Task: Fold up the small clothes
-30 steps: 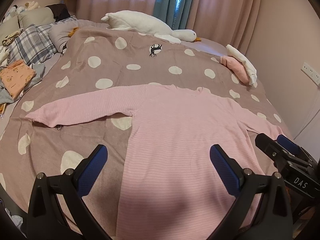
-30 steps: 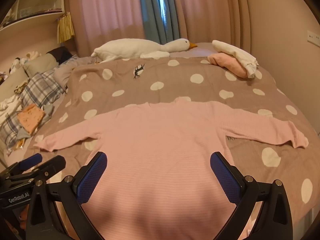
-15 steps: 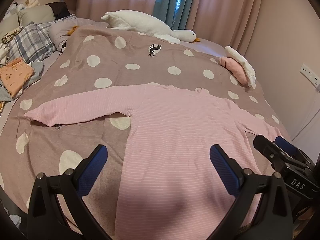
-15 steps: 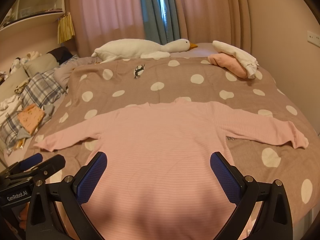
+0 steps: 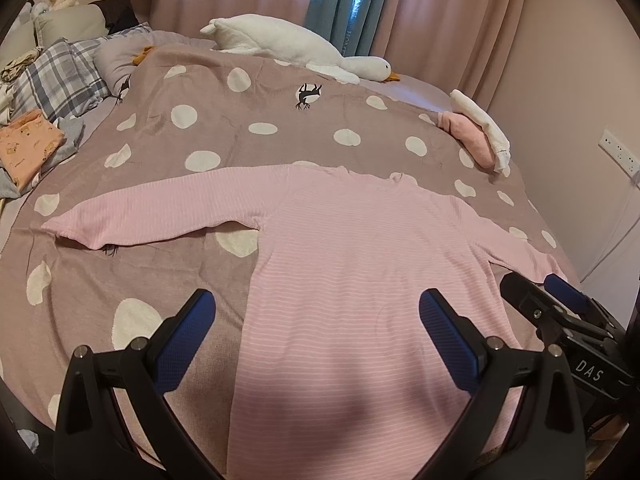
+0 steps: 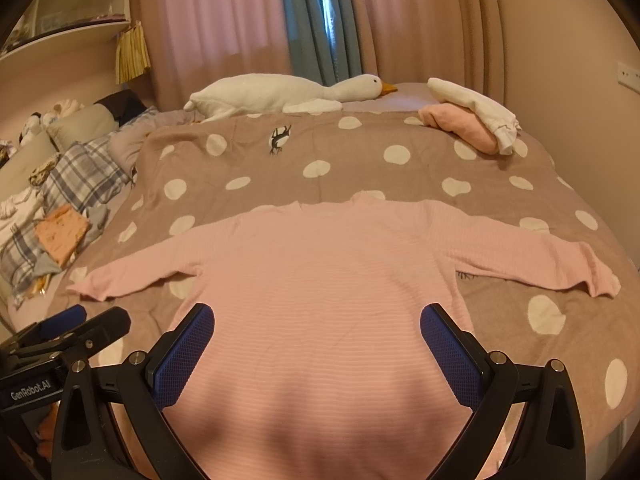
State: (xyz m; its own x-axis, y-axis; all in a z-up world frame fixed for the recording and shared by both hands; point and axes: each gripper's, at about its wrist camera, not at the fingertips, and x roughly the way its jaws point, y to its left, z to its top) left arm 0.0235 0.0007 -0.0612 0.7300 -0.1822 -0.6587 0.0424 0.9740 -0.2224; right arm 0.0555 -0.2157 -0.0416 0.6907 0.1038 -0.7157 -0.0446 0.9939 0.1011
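Both your tools, left [image 5: 314,334] and right [image 6: 316,346], hover spread wide over the flat pink top [image 5: 360,280] on the bed [image 5: 240,120].

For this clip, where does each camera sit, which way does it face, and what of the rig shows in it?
Left wrist: on the left claw, over the near-left hem of the pink top, facing the curtains; the right claw shows at right.
Right wrist: on the right claw, above the hem's middle, facing likewise; the left claw shows at left.
Shared: top, plush goose, dotted blanket.
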